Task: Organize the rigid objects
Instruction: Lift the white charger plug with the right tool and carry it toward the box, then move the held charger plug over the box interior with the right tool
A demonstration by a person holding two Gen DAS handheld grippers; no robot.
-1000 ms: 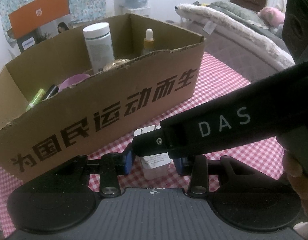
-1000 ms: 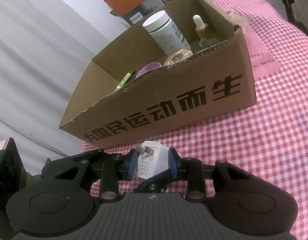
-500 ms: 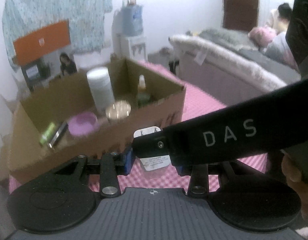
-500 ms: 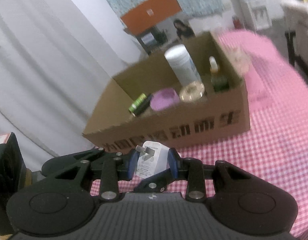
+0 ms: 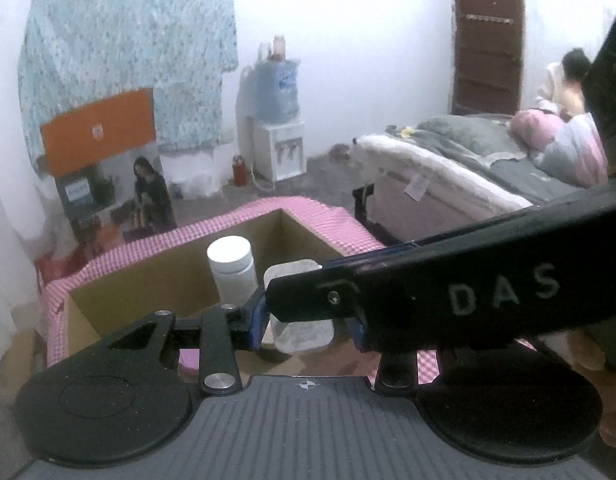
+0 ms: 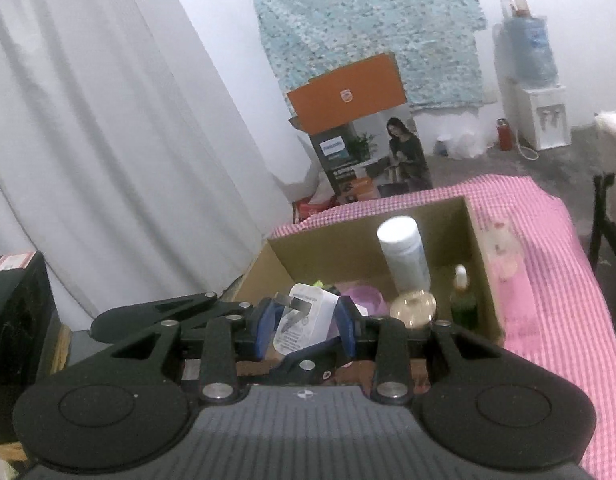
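Pink checked cloth is covering the surface (image 6: 547, 280), with a bed (image 5: 467, 160) and water dispenser (image 5: 276, 120) standing behind. Both the left gripper (image 5: 306, 322) and the right gripper (image 6: 304, 326) are pinching one white plug adapter (image 6: 304, 320) between their fingers, carrying it above the cardboard box (image 6: 479, 280), probably for dropping in beside the white bottle (image 6: 403, 256).

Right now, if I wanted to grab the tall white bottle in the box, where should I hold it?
Take the tall white bottle by its round cap end, coming from above. It stands nearly upright and rises past the cardboard box walls, while the gold lid and dropper bottle crowd its base.
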